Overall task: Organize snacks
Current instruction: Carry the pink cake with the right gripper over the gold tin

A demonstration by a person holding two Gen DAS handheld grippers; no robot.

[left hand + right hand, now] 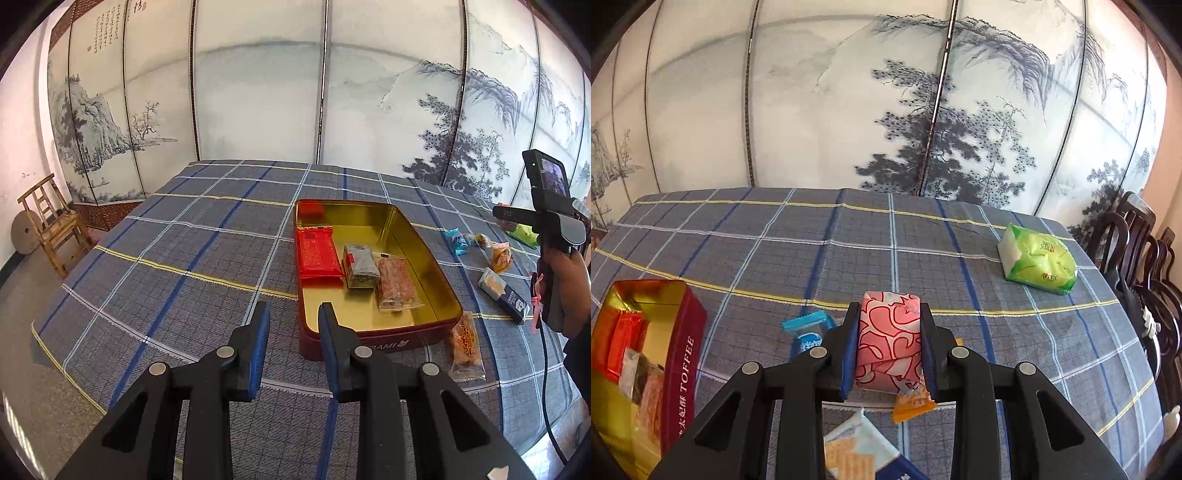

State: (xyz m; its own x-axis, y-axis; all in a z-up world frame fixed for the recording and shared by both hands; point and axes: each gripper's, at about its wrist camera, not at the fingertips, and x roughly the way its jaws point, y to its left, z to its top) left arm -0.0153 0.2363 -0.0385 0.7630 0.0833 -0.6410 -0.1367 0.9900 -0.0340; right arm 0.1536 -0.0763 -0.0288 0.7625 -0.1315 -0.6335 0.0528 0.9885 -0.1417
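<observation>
Right wrist view showed the right gripper clamped on a pink packet with a red swirl pattern, held above the tabletop covered in grey-blue plaid cloth; the jaws pressed the soft wrapper from both sides and its lower fold bulged beneath them. Under the held packet lay a small orange wrapped snack, a blue wrapped candy and a long cracker packet with a dark blue end. A green and white soft pack sat well apart toward the far right of the tabletop. The dark red rectangular tin with a gold interior stood to the left. Left wrist view showed the left gripper with jaws set moderately apart and holding nothing, hovering just before the tin's near wall. Inside the tin lay a red foil packet, a dark grey packet and a clear-wrapped brown snack, side by side along the left half; an orange-lettered clear packet lay outside, touching the near right corner. Probable risks: the slick, compressible wrapper could slip from the jaws during transfer; a low approach could strike the tin's rim and shift the tin; release over the stacked packets could leave the pink packet resting on them rather than in the open right half.
</observation>
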